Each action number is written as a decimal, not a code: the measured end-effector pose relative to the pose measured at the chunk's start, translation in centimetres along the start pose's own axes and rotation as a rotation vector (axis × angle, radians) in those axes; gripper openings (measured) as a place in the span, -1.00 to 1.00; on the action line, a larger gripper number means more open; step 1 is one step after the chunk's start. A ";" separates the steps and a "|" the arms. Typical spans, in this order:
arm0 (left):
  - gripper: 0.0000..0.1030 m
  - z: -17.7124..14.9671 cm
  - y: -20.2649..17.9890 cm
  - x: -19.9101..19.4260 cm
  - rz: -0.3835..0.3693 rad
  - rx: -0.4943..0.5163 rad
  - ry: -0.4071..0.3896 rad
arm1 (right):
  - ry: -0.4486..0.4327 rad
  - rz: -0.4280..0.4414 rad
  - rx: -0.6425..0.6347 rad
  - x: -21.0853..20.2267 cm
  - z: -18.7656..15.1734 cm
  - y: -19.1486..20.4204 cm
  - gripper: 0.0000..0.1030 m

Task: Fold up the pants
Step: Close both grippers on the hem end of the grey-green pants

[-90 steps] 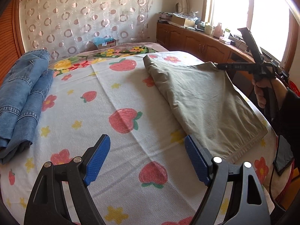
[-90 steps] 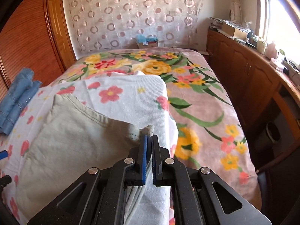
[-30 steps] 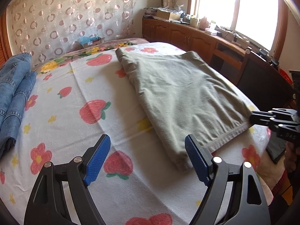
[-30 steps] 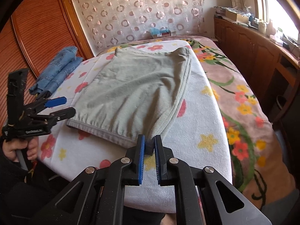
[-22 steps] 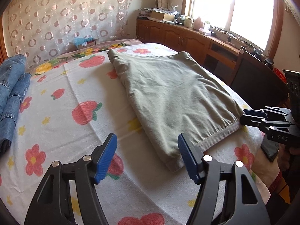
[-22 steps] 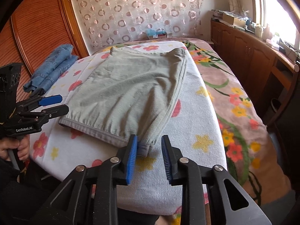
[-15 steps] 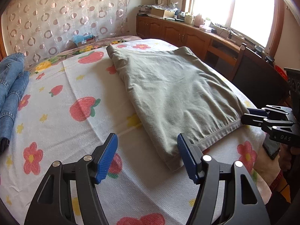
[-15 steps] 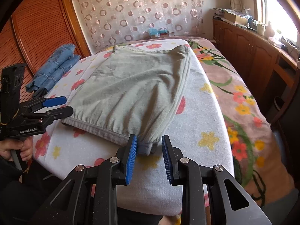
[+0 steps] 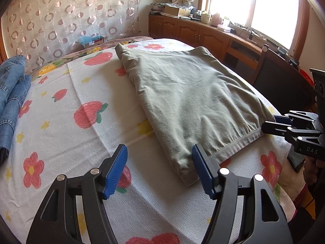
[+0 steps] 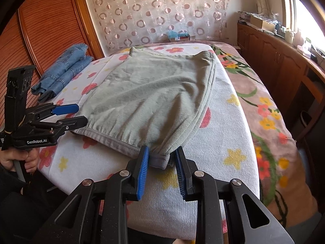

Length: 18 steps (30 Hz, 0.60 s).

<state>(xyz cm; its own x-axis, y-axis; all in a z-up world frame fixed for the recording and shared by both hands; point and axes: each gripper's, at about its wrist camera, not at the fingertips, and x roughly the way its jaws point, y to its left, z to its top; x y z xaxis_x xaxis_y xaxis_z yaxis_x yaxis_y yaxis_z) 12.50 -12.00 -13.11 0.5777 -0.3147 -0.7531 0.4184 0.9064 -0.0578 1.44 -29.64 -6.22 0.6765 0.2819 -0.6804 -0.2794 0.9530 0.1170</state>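
**Both claws apart at the near hem of the folded pants**

Now the one pair of grey-green pants (image 9: 193,93) lies folded flat on the strawberry-and-flower towel (image 9: 67,126) that covers the bed, its stitched hem toward the near edge. From the left wrist camera, the left gripper (image 9: 159,168) hangs with its two blue pads wide apart; the near left corner of the pants sits just in front of its right pad, while the left pad is over bare towel. No cloth is clamped. From the right wrist camera, the right gripper (image 10: 161,167) also has its pads apart, straddling the near right corner of the hem, which pokes in between them; whether either pad touches the cloth cannot be told.

Each gripper shows in the other's camera, at opposite ends of the hem.

Counted: one pair of grey-green pants, two grippers, one towel, one heap of blue jeans (image 10: 63,69) folded at the far left of the bed, well apart from the pants. Beyond the towel's right edge a pink flowered blanket (image 10: 262,105) covers the bed.
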 end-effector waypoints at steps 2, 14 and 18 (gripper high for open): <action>0.15 0.0 -0.1 -0.1 -0.011 0.003 -0.003 | 0.000 0.000 -0.001 0.0 0.0 0.0 -0.48; -0.37 -0.2 -0.7 -0.3 -0.081 0.003 -0.002 | -0.006 0.010 0.009 -0.1 -0.1 -0.2 -0.49; -0.77 -0.3 -1.4 -0.5 -0.103 0.021 -0.004 | -0.004 0.025 0.016 -0.1 0.0 -0.3 -0.57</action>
<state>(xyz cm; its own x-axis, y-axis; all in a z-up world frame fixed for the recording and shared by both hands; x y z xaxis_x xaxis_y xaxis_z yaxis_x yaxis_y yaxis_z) 11.42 -13.07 -12.85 0.5332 -0.4072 -0.7415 0.4904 0.8630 -0.1213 1.43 -29.92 -6.21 0.6720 0.3063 -0.6742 -0.2855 0.9472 0.1458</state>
